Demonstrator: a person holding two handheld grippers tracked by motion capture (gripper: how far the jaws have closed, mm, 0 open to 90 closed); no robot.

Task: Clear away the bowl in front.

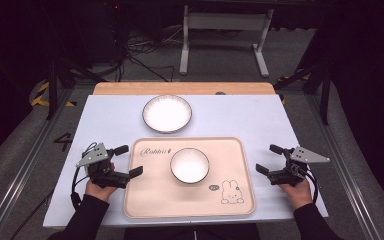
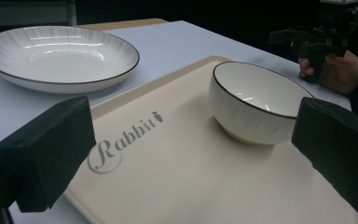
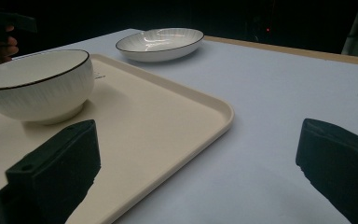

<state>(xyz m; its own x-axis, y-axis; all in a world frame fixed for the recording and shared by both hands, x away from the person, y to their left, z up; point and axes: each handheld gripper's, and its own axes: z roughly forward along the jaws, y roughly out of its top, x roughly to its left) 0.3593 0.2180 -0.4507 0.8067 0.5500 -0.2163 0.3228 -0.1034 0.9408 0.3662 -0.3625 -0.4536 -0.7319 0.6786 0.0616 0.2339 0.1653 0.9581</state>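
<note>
From above, a small white bowl (image 1: pixel 189 165) sits near the middle of a cream tray (image 1: pixel 145 200) on the pale counter (image 1: pixel 260 117), with a wider plate (image 1: pixel 167 113) beyond the tray's far edge. The left tongs (image 1: pixel 128 160) hang at the tray's left rim, the right tongs (image 1: pixel 269 159) just off its right rim; both stand wide and hold nothing. The left gripper view brings out the bowl's ribbed wall and the "Rabbit" lettering (image 2: pixel 123 141), with the other hand (image 2: pixel 335 70) far across. The right gripper view cuts the bowl off at its left edge. The rabbit drawing (image 1: pixel 232 192) is plain from above.
</note>
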